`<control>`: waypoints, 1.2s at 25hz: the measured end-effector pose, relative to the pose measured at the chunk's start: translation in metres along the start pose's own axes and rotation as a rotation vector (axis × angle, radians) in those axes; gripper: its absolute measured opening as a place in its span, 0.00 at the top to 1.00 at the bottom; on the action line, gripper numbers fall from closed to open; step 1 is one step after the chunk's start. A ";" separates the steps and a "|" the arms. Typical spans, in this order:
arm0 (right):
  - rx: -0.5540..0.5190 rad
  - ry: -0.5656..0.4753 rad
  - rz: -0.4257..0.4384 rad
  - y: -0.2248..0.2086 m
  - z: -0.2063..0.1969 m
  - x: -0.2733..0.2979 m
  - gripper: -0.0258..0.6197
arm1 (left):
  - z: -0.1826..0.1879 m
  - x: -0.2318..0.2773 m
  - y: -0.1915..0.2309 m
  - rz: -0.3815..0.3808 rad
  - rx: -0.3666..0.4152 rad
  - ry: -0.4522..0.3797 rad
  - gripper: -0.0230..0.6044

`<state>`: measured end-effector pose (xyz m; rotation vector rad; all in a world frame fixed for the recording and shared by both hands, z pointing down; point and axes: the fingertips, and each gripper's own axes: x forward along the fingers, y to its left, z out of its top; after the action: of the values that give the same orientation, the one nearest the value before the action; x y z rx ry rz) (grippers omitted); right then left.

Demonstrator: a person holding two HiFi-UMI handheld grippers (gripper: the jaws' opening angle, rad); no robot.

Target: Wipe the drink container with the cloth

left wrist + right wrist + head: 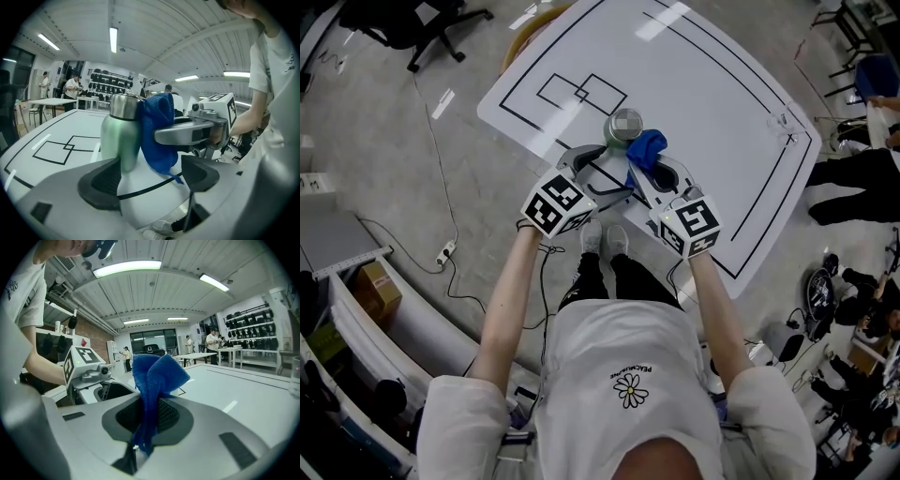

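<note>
Bright, even indoor light from ceiling tubes [126, 268]. Head view: glare streaks on white table [703, 103], soft shadows, surroundings dimmer. Both gripper views fisheye: black corners, lines bent toward edges. Bottle [121, 131] sharp, sheen on steel; background slightly soft.

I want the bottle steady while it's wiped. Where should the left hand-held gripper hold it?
Probably the green lower body of the metal bottle, coming in level from the person's side. It stands upright, its round wall fits between the open jaws of the left hand-held gripper, and the blue cloth in the right hand-held gripper covers its upper right side.
</note>
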<state>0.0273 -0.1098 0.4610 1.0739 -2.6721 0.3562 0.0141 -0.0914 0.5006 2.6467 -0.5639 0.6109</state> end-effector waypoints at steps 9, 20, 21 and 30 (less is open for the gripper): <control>0.006 -0.005 0.001 0.002 0.000 -0.001 0.89 | 0.015 -0.013 0.023 0.050 0.051 -0.017 0.34; -0.006 0.000 -0.010 -0.001 -0.001 -0.001 0.89 | 0.016 0.010 0.045 -0.006 0.046 0.023 0.34; -0.009 0.002 -0.013 -0.001 -0.001 -0.001 0.89 | 0.014 0.010 0.042 -0.009 0.049 0.026 0.34; -0.004 0.006 -0.046 -0.001 -0.001 -0.002 0.89 | -0.002 -0.004 0.025 -0.005 0.081 0.074 0.34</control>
<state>0.0297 -0.1091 0.4619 1.1299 -2.6367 0.3444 -0.0013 -0.1103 0.5066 2.6867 -0.5214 0.7417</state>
